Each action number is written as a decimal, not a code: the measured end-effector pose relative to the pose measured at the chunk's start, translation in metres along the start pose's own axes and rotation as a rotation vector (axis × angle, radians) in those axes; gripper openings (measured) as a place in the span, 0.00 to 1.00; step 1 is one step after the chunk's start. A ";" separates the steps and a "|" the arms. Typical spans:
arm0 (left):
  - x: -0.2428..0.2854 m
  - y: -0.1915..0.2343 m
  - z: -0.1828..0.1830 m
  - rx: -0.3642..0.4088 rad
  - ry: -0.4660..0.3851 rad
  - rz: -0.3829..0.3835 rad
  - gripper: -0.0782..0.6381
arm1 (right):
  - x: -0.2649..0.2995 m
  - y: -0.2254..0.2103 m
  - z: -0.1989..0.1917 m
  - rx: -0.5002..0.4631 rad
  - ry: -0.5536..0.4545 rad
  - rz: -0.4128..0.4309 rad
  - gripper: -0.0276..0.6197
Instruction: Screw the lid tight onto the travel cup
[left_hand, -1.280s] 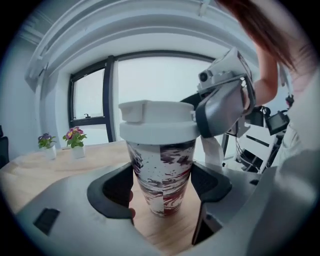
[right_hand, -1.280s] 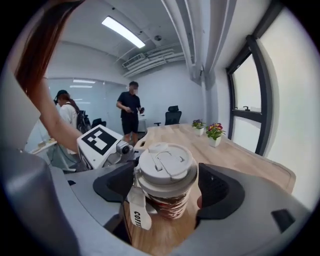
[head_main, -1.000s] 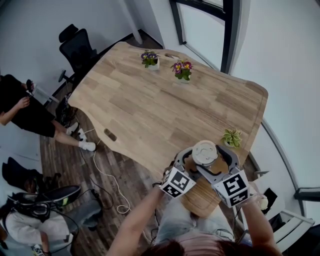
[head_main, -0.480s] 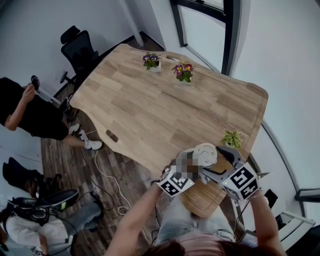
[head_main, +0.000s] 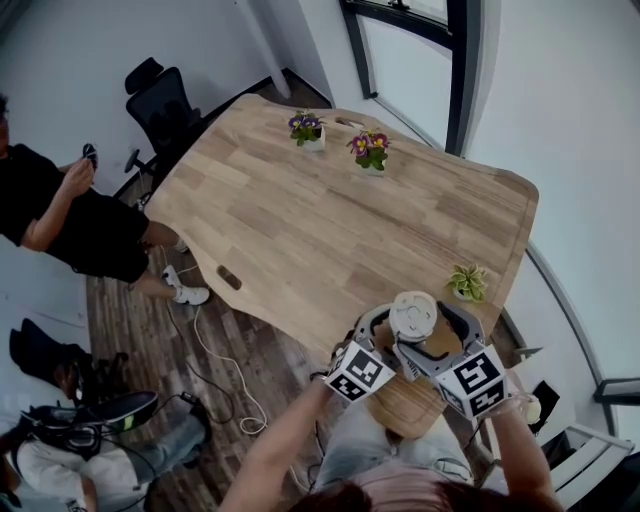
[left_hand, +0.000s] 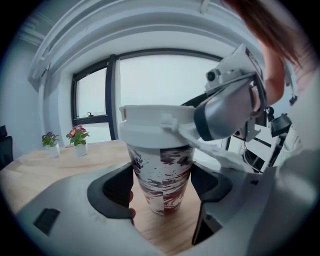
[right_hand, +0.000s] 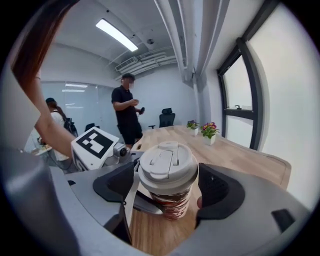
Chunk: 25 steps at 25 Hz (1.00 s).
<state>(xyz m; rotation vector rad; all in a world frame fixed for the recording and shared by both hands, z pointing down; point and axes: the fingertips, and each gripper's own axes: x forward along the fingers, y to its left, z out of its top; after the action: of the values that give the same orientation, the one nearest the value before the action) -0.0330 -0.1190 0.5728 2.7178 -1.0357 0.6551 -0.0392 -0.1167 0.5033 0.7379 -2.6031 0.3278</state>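
Note:
A travel cup (left_hand: 162, 175) with a dark red and white pattern stands on a round wooden board (head_main: 398, 400) at the table's near edge. Its white lid (head_main: 412, 316) sits on top. My left gripper (left_hand: 162, 186) is shut on the cup's body, a dark pad pressing each side. My right gripper (right_hand: 168, 185) is shut on the lid (right_hand: 167, 165), which fills the gap between its pads. In the head view the left gripper (head_main: 386, 340) comes in from the lower left and the right gripper (head_main: 436, 336) from the lower right, their marker cubes near me.
The wooden table (head_main: 320, 220) carries two flower pots (head_main: 306, 127) (head_main: 370, 148) at the far end and a small green plant (head_main: 466, 280) beside the cup. A person in black (head_main: 60, 215) stands at the left, with an office chair (head_main: 165, 100) and floor cable (head_main: 215, 350) nearby.
My right gripper swung out to the right around the lid, then came back toward me. The left gripper stayed on the cup. The person at the left shifted.

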 end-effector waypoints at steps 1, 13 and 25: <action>-0.001 -0.001 0.000 0.015 0.010 -0.032 0.59 | -0.001 0.000 0.000 -0.024 0.019 0.034 0.60; 0.002 -0.001 0.001 -0.014 0.000 0.043 0.59 | 0.002 -0.003 0.000 -0.021 -0.036 -0.072 0.60; 0.003 -0.003 0.000 0.041 0.052 -0.102 0.59 | 0.002 -0.004 -0.007 -0.115 0.078 0.149 0.60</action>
<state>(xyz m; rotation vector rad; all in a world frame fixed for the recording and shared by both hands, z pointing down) -0.0291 -0.1185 0.5738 2.7511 -0.8746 0.7323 -0.0365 -0.1188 0.5109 0.4844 -2.5833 0.2433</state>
